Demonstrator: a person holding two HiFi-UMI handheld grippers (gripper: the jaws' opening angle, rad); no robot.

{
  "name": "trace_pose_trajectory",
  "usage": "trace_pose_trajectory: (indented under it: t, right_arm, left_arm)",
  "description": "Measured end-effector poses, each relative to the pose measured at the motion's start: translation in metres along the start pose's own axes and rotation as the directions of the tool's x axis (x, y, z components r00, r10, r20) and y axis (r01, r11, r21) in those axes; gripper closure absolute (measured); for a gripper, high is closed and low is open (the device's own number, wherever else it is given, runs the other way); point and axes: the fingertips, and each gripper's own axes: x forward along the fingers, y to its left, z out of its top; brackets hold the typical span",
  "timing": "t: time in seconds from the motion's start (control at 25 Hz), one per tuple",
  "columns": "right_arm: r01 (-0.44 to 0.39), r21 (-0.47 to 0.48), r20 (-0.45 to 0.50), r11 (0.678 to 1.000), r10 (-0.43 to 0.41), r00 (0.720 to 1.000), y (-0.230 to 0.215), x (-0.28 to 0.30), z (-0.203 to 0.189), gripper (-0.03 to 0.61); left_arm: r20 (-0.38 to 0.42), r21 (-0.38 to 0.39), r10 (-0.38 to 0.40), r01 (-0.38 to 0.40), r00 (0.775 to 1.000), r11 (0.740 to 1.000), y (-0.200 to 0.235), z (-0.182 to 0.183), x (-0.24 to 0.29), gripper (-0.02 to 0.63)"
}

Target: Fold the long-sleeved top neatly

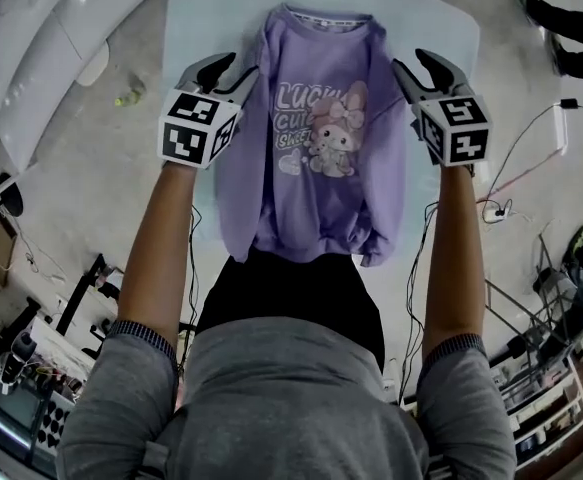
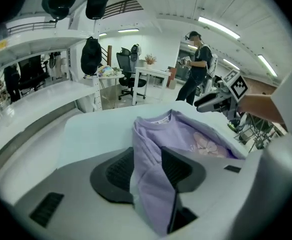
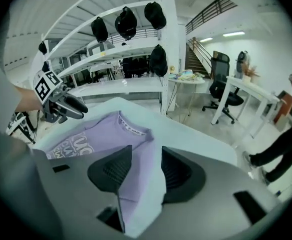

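Left tool (image 1: 237, 68), right tool (image 1: 409, 62) gape astride top's (image 1: 311, 183) edges; table (image 1: 209, 13) margin beyond.

- The head view looks steeply down from above the person onto the surface (image 1: 201, 28), the top (image 1: 301, 198), the left tongs (image 1: 229, 68) and the right tongs (image 1: 413, 63).
- The left gripper view sits low and close behind its own jaws, facing across the top towards the right tongs.
- The right gripper view mirrors it, facing the left tongs.
- All three views share the top and the surface.
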Motion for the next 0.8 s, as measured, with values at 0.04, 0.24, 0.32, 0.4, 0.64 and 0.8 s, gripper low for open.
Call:
trace_pose_trajectory:
  t: [0.04, 0.24, 0.32, 0.4, 0.64, 0.8]
  right_arm:
    - [0.004, 0.029, 0.007, 1.000, -0.004, 1.000, 0.005, -0.006, -0.005, 0.380]
    - [-0.006, 0.209, 0.035, 0.978, -0.002, 0.999, 0.037, -0.024, -0.040, 0.380]
    - [-0.021, 0.244, 0.034, 0.970, 0.013, 0.999, 0.051, -0.026, -0.053, 0.376]
    - [-0.039, 0.248, 0.020, 0.968, 0.035, 0.999, 0.067, -0.024, -0.064, 0.369]
    - [-0.042, 0.237, -0.009, 0.971, 0.045, 0.999, 0.090, -0.021, -0.079, 0.342]
    - [0.012, 0.187, -0.041, 0.982, -0.004, 0.999, 0.086, -0.020, -0.085, 0.424]
  left_arm:
    - [0.010, -0.028, -0.003, 0.003, 1.000, 1.000, -0.005, -0.002, -0.005, 0.420]
    - [0.008, -0.092, -0.008, 0.009, 1.000, 0.996, -0.032, -0.026, -0.011, 0.420]
    - [-0.006, -0.091, -0.002, 0.001, 1.000, 0.996, -0.037, -0.039, -0.010, 0.420]
    - [-0.010, -0.090, 0.001, -0.001, 1.000, 0.996, -0.040, -0.046, -0.009, 0.420]
    - [-0.015, -0.085, -0.009, 0.008, 1.000, 0.996, -0.044, -0.058, 0.003, 0.419]
    - [-0.036, -0.059, 0.048, -0.050, 0.998, 0.997, -0.037, -0.064, 0.007, 0.566]
